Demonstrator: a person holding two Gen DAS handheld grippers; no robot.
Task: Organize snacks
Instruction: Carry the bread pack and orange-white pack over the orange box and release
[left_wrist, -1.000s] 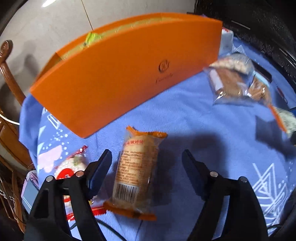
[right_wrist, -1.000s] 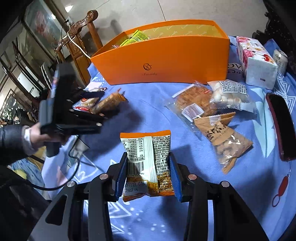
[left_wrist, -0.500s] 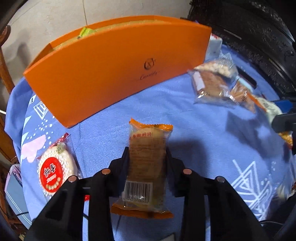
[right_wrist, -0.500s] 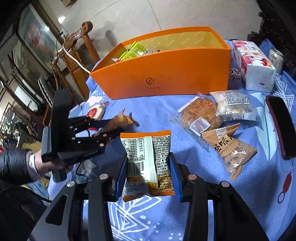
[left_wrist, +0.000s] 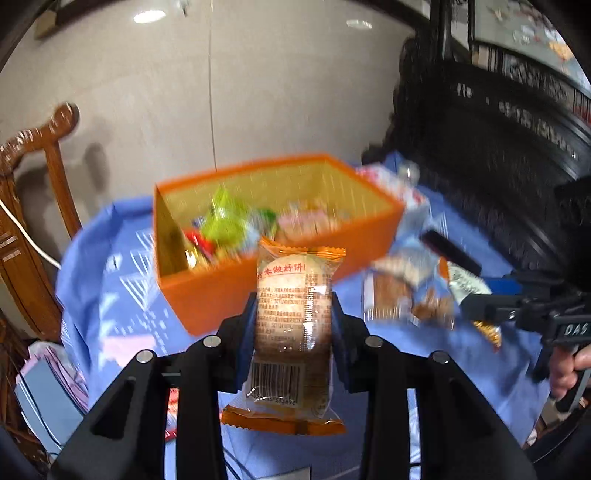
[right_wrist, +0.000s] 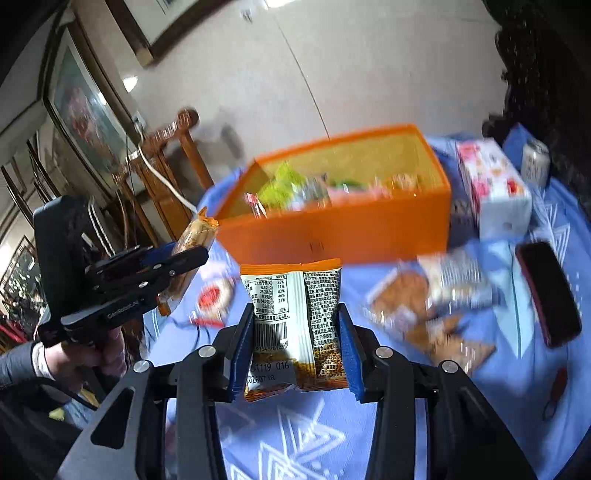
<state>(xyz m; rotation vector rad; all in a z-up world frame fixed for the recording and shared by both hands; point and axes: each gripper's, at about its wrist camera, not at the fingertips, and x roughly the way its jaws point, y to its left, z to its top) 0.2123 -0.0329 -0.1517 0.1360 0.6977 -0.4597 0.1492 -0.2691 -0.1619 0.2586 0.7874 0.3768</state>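
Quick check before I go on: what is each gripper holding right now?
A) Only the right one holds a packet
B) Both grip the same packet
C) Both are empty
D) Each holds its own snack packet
D: the left gripper is clamped on a clear rice-cake packet with orange ends, and the right gripper pinches a white-backed orange snack bag, both in front of the orange box.

A home, likely a dining or living room. A blue patterned cloth (right_wrist: 498, 406) covers the table. At the left of the right wrist view stand a carved wooden chair (right_wrist: 166, 155) and framed pictures (right_wrist: 81, 107) on the wall. Dark carved furniture (left_wrist: 498, 147) fills the upper right of the left wrist view. A tissue pack (right_wrist: 491, 188) sits on the cloth, and pale floor tiles (left_wrist: 258, 92) lie beyond.
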